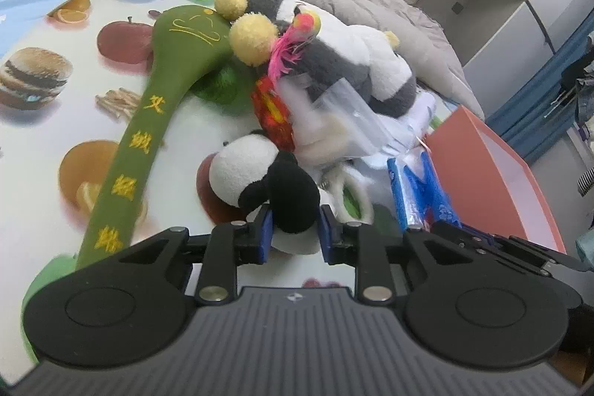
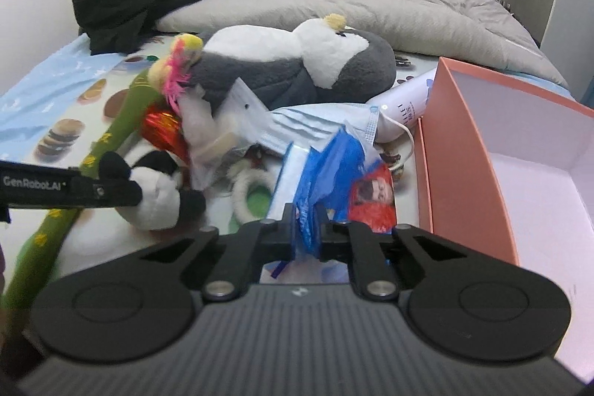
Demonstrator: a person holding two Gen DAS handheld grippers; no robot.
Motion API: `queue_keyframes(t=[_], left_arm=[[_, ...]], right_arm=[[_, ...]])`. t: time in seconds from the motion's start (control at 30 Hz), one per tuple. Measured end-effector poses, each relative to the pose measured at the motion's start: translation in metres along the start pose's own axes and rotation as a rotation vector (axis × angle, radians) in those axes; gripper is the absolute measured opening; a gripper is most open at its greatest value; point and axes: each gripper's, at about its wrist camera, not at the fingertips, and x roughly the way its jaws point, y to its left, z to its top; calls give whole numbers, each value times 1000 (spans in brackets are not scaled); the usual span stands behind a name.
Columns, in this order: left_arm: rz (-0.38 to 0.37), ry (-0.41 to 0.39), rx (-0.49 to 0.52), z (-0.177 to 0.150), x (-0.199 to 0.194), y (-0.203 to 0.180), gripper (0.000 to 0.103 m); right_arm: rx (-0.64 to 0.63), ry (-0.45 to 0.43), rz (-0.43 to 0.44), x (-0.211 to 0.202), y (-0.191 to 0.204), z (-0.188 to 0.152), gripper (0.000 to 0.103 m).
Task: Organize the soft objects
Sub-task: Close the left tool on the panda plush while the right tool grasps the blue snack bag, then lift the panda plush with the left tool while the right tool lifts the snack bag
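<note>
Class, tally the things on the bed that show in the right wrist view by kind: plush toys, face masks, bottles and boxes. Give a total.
Plush toys: 3, panda, penguin, green hammer
Face masks: 1, mask
Bottles: 1, bottle
Boxes: 1, box
Total: 6

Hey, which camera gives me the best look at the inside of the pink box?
The right wrist view: the pink box fills its right side, open, with the pale floor and inner walls visible. The left wrist view shows only the box's outer wall and a sliver of the interior at the frame's right edge.
</note>
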Motion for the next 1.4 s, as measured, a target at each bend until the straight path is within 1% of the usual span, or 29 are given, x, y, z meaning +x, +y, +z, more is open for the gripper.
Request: queue_keyframes(t=[0.17, 0.4, 0.53, 0.63, 0.67, 0.7, 0.73, 0.77, 0.8, 0.83, 0.9, 1.0, 1.2, 1.3, 1.33, 1.4], left_arm=[[-7, 5, 14, -19, -25, -1, 28], [-15, 24, 8, -51, -59, 3, 28], [-12, 33, -35, -66, -67, 9, 30], [0, 41, -70, -74, -66, 9, 35], [11, 45, -75, -77, -65, 8, 41], [24, 45, -81, -78, -64, 6, 51], [34, 43, -91, -79, -63, 6, 56], [37, 37, -101, -80, -64, 5, 64], [31, 27, -107, -80, -64, 4, 67], [25, 20, -112, -80, -65, 3, 67], [23, 13, -130, -79, -63, 0, 68], [22, 24, -159, -79, -57, -3, 70], [68, 7, -201, -81, -47, -6, 73], [107, 4, -206, -82, -42, -6, 73], [115, 4, -211, -82, -40, -5, 73], [125, 10, -218, -83, -37, -4, 72]], right_arm=[[23, 12, 16, -23, 8, -15, 12], [46, 36, 29, -48, 17, -42, 12], [90, 71, 43, -52, 18, -59, 12], [152, 96, 53, -48, 14, -67, 14], [163, 99, 52, -47, 14, -69, 16], [175, 101, 53, -46, 13, -70, 19], [185, 103, 57, -46, 12, -71, 24], [195, 101, 59, -46, 10, -71, 30], [201, 96, 55, -45, 9, -71, 40], [201, 89, 52, -45, 9, -71, 47], [199, 74, 50, -44, 8, -70, 49], [200, 75, 57, -37, 7, -69, 49], [202, 78, 50, -23, 3, -73, 47], [212, 84, 56, -20, -1, -75, 39], [218, 85, 60, -20, -3, -76, 33], [222, 84, 58, -20, -6, -76, 25]])
